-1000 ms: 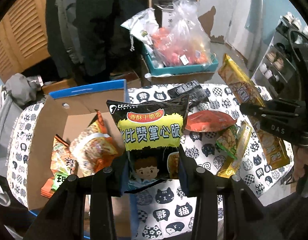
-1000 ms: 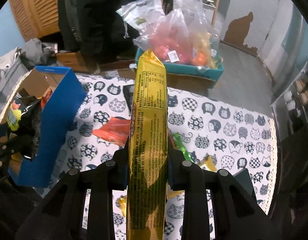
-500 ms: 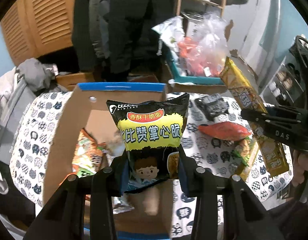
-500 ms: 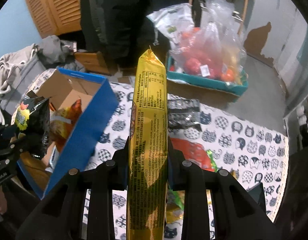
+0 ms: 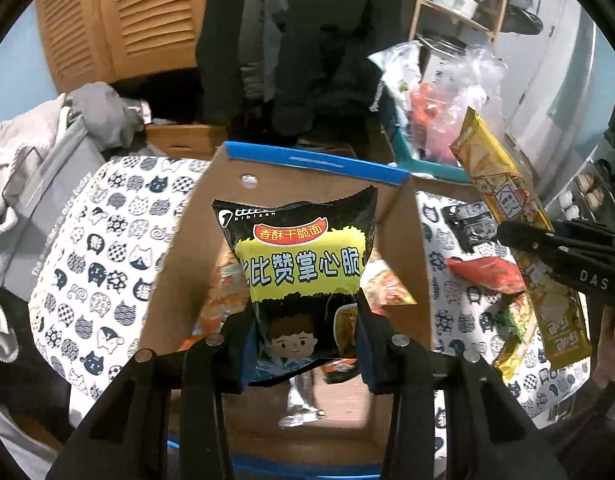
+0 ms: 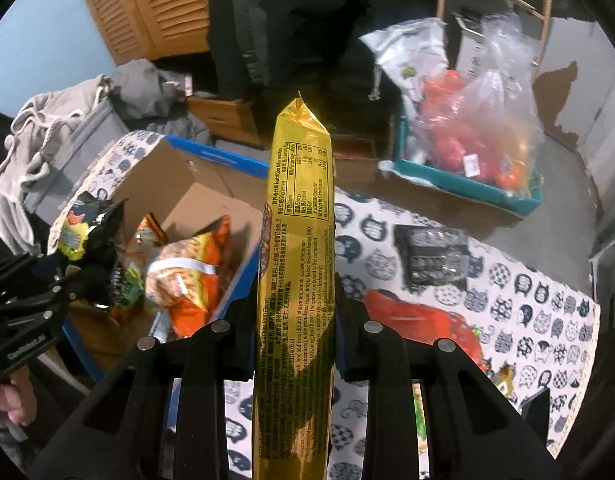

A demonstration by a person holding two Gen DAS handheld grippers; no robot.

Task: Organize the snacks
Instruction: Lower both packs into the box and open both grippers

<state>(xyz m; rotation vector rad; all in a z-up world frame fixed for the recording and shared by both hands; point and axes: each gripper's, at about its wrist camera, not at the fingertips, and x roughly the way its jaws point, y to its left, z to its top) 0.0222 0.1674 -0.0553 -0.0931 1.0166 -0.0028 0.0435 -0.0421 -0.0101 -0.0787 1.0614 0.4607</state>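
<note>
- The left gripper (image 5: 305, 344) clamps the lower part of a black-and-yellow crinkly noodle snack bag (image 5: 301, 268), holding it upright over the open brown cardboard box with blue outer walls (image 5: 315, 164).
- The right gripper (image 6: 293, 320) is closed on a long gold foil snack packet (image 6: 297, 240) (printed side facing the camera), above the cat-patterned tablecloth (image 6: 547, 308).
- An orange-and-yellow snack bag (image 6: 191, 276) lies inside the box; a red packet (image 6: 419, 316) and a black packet (image 6: 433, 256) lie on the cloth.
</note>
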